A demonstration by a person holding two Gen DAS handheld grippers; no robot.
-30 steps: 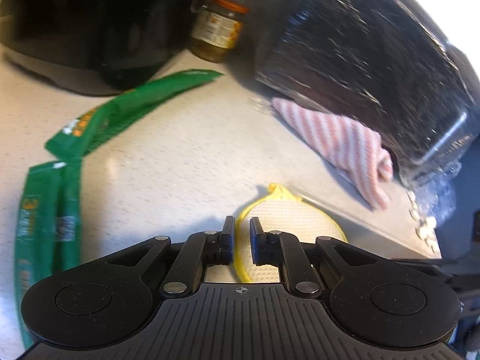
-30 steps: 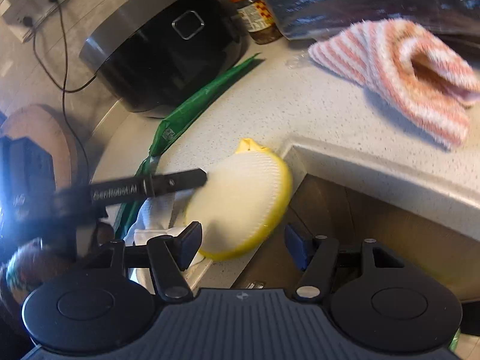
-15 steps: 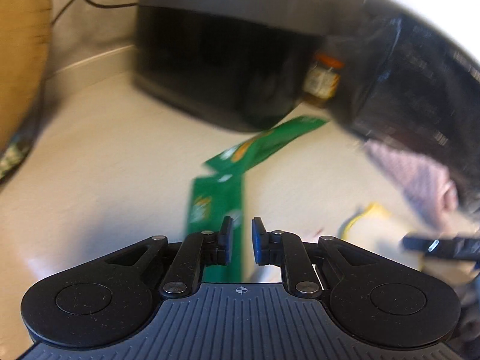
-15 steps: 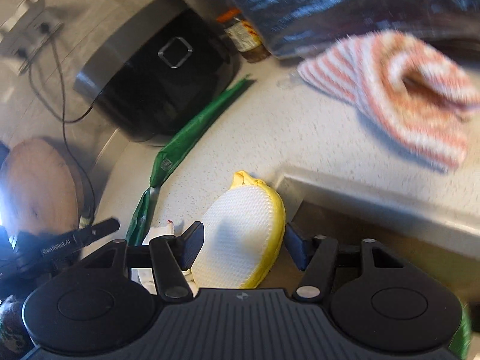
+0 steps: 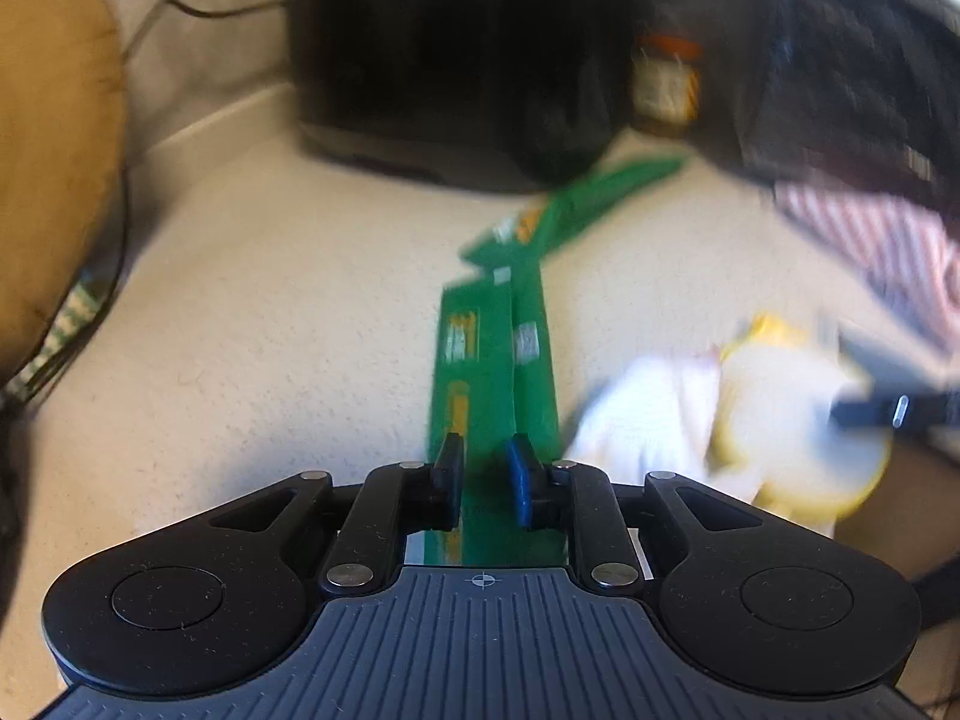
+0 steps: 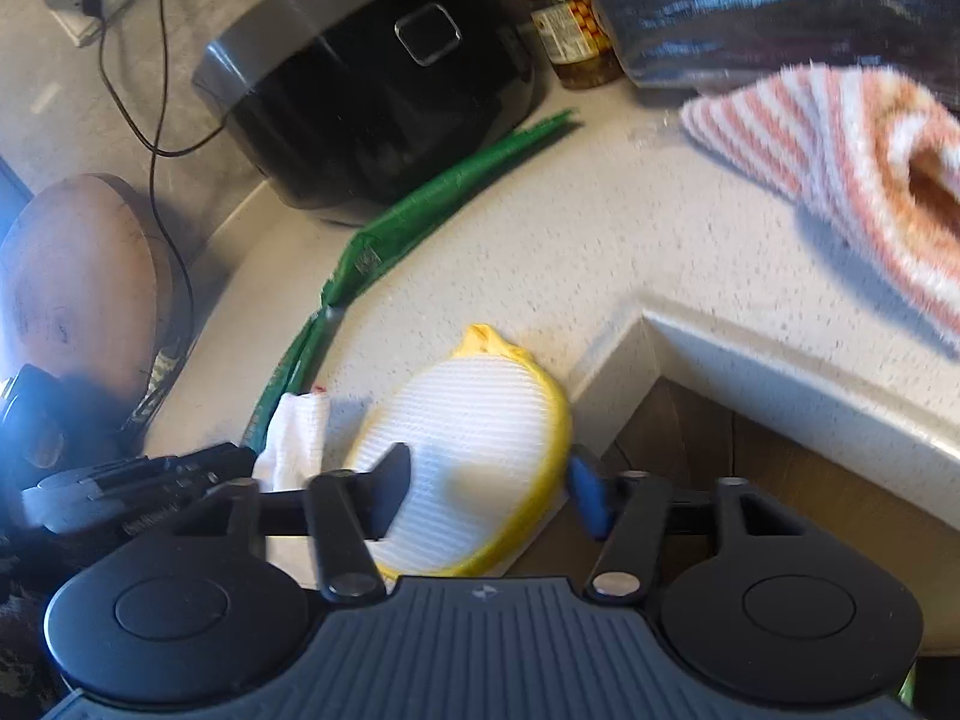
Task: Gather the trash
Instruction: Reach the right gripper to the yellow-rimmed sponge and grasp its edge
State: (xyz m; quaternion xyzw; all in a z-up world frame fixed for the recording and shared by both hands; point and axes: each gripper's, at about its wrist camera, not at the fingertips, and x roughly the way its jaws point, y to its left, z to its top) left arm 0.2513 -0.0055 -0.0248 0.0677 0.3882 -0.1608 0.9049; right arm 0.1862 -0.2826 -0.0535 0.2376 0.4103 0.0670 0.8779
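Right gripper (image 6: 489,495) jaws closing around yellow-rimmed scrub pad (image 6: 474,468) at counter edge; pads not clearly pressing yet. Left gripper (image 5: 485,477) jaws opening, nothing pinched, green wrapper (image 5: 492,360) lined up beneath. Should centre the pad before squeezing. Speckled countertop (image 6: 540,252); cooker (image 6: 372,90), jar (image 6: 570,30), striped cloth (image 6: 840,144) behind.

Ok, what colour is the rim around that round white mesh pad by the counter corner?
Yellow rim, clearest in the right wrist view.
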